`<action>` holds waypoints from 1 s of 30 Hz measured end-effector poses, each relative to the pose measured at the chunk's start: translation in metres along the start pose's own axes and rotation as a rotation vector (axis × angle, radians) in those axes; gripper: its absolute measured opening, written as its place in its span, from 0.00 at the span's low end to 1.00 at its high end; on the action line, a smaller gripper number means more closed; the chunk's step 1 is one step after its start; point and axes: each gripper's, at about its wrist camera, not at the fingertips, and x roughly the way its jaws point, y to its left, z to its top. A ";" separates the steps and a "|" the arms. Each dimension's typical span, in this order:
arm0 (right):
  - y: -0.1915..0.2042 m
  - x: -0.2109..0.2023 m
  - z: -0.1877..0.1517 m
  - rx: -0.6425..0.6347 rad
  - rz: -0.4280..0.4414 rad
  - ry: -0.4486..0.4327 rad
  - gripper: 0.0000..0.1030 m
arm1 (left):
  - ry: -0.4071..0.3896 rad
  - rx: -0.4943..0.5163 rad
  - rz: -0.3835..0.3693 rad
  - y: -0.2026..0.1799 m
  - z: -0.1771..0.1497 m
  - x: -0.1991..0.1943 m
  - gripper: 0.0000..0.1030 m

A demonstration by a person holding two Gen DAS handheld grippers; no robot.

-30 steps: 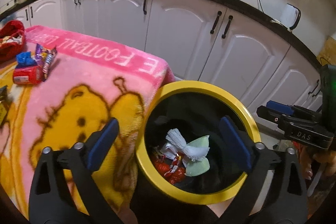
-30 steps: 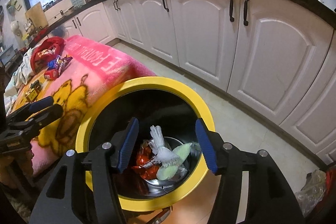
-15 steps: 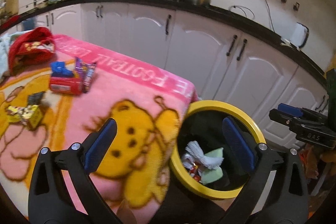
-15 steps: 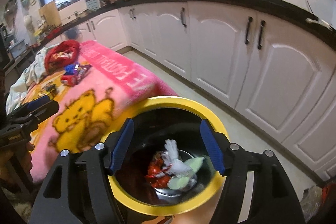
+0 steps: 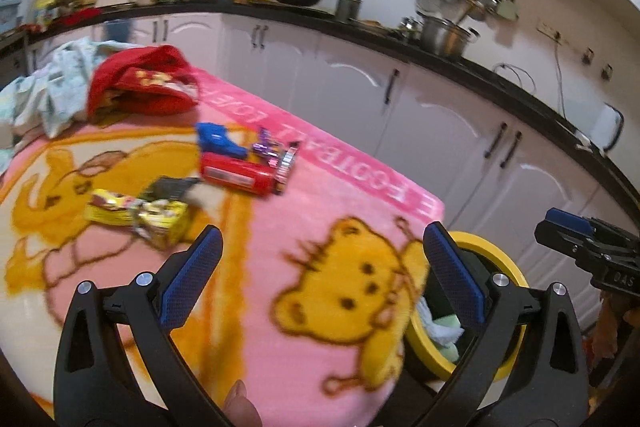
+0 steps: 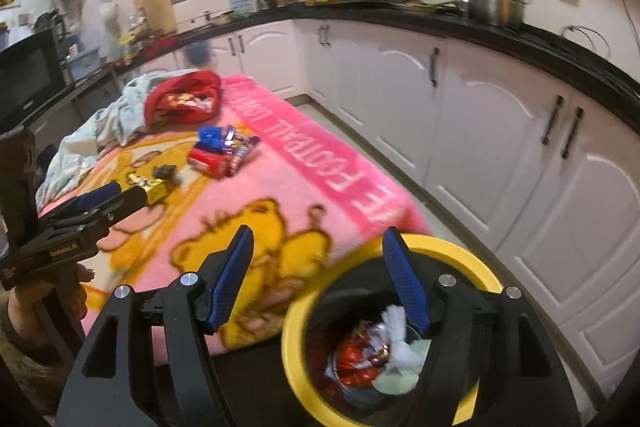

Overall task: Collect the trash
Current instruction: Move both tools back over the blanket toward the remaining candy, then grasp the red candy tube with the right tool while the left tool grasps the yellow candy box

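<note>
Item, next pick: left claw (image 5: pixel 318 277), jaws spread and empty, should descend on the yellow wrapper (image 5: pixel 138 217) at its 10 o'clock on the pink-blanketed worktop (image 5: pixel 320 195), squeeze flat; right claw (image 6: pixel 318 281), likewise agape, hovers by yellow-rimmed bin (image 6: pixel 308 311).

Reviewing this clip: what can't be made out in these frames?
- Bin, left wrist view: mostly hidden by the blanket and a jaw.
- Bin bottom, right wrist view: covered by trash.
- Wrappers: print blurred in both views.
- Red bag: contents too small to tell.
- Counter items: too small.
</note>
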 end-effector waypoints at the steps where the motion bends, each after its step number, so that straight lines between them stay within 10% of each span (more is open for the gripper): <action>1: 0.005 0.002 0.003 -0.007 0.007 0.000 0.63 | -0.003 -0.007 0.006 0.005 0.001 -0.002 0.89; 30: 0.117 0.130 0.074 -0.264 0.170 0.037 0.62 | 0.022 -0.327 0.194 0.167 0.016 0.010 0.83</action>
